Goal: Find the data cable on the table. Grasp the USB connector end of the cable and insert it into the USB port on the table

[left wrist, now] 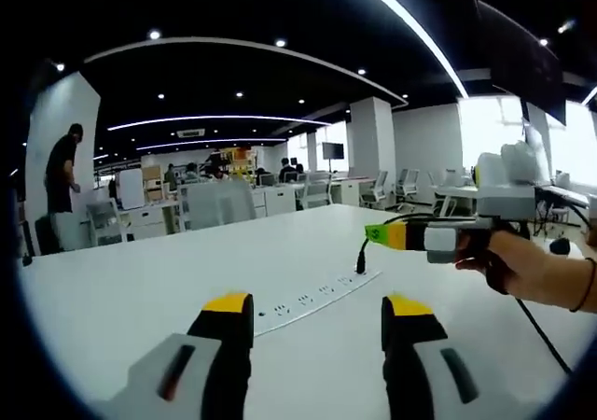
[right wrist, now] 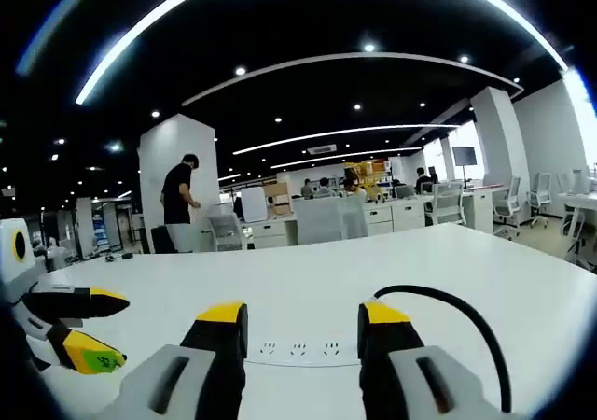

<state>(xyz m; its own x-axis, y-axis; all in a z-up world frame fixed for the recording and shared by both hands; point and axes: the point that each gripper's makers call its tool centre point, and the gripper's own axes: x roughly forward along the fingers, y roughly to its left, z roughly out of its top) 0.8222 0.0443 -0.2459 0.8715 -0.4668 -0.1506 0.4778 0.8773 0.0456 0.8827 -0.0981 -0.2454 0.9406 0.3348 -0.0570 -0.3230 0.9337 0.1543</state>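
Black data cable point(left wrist: 362, 255): thin, round, rubbery. Its plug end hangs just ahead of the right gripper's point(left wrist: 384, 235) yellow-and-green tip, low over the white slotted socket strip point(left wrist: 308, 303) set flush in the smooth white tabletop point(left wrist: 140, 289). The rest loops back past the hand point(left wrist: 522, 266).

In the right gripper view the jaws stand apart with nothing between them. The cable arcs off beside the right-hand jaw; hooked on it or merely behind it, cannot tell. The position reads as lining the plug up with the strip.

Left gripper point(left wrist: 317, 310): released, hard yellow-capped jaws wide, hovering short of the strip, probably on hand to steady. USB port too small to pick out.
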